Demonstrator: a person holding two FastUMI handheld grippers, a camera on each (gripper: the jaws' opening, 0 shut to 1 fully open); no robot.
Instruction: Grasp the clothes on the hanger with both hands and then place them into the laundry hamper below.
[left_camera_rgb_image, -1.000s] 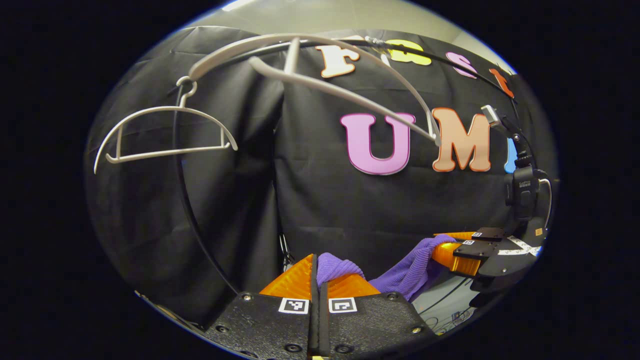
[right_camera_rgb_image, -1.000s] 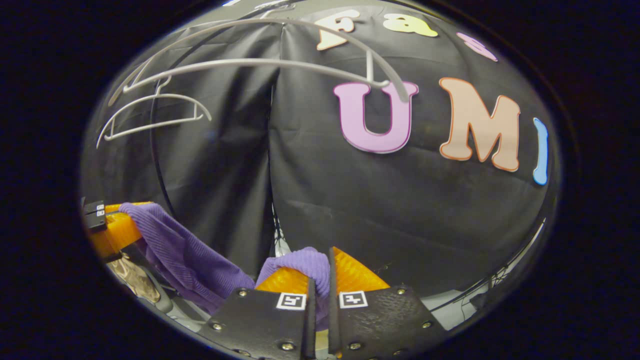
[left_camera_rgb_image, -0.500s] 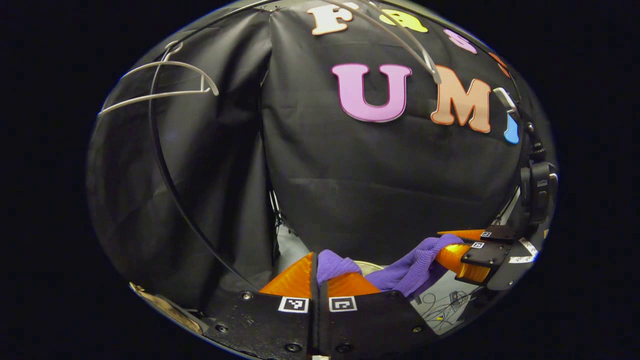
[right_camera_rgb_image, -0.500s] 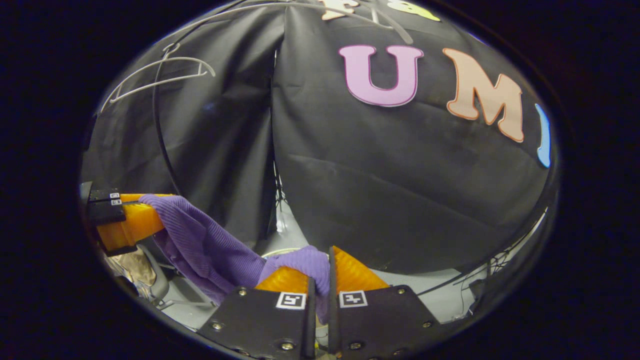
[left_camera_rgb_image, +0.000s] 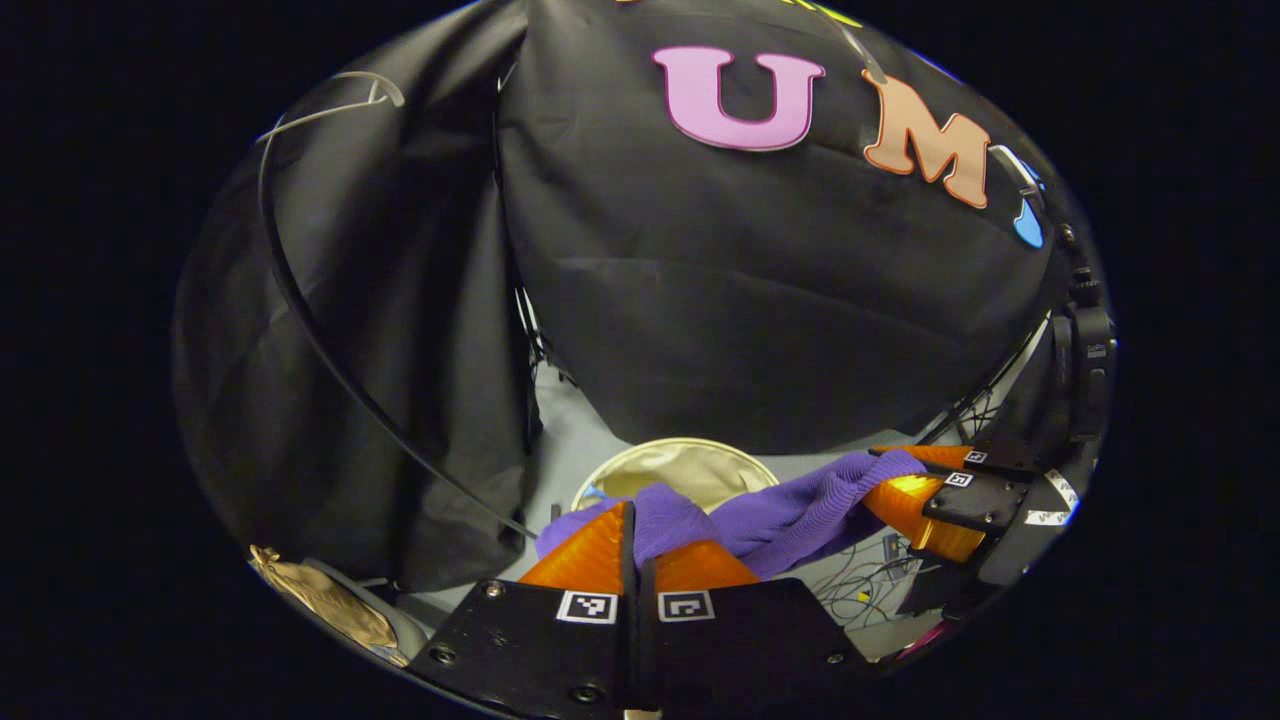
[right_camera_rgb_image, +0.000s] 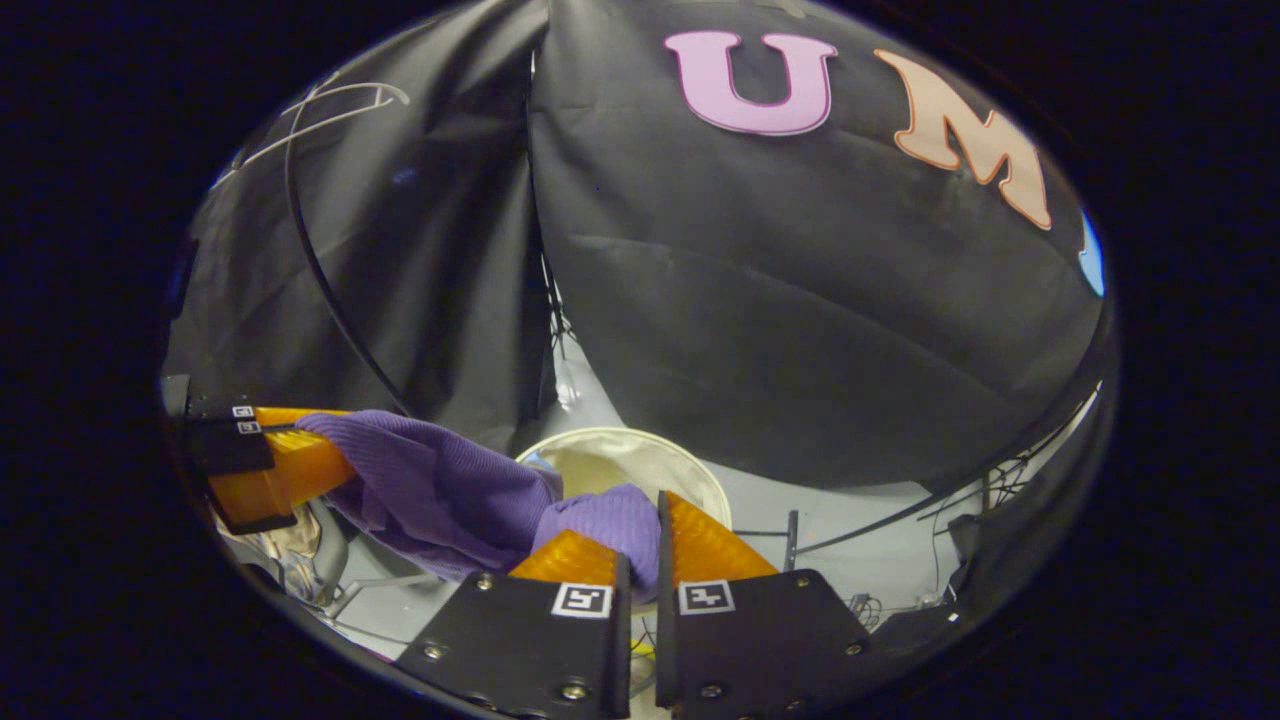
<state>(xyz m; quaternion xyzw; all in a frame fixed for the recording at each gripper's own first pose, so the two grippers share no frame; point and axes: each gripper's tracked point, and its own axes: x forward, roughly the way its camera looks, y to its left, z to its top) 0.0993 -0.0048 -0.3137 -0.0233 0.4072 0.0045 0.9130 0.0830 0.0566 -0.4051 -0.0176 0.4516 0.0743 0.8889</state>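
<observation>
The purple garment (left_camera_rgb_image: 790, 510) hangs stretched between the two grippers, off the hanger (right_camera_rgb_image: 330, 105) that shows bare high on the left, so the lifting-off part of the task looks done. The left gripper (left_camera_rgb_image: 637, 530) has its fingers pressed together on one bunched end of the cloth, and the right gripper (right_camera_rgb_image: 640, 545) pinches the other end the same way; holding both ends keeps the fabric spread and clear of the floor instead of trailing. The laundry hamper (right_camera_rgb_image: 690, 465) sits below and just ahead, its pale round mouth open under the sagging middle of the garment. Both grippers tilt downward toward it, which suits lowering the cloth over the opening; the likely next need is to bring it down inside the rim before letting go
</observation>
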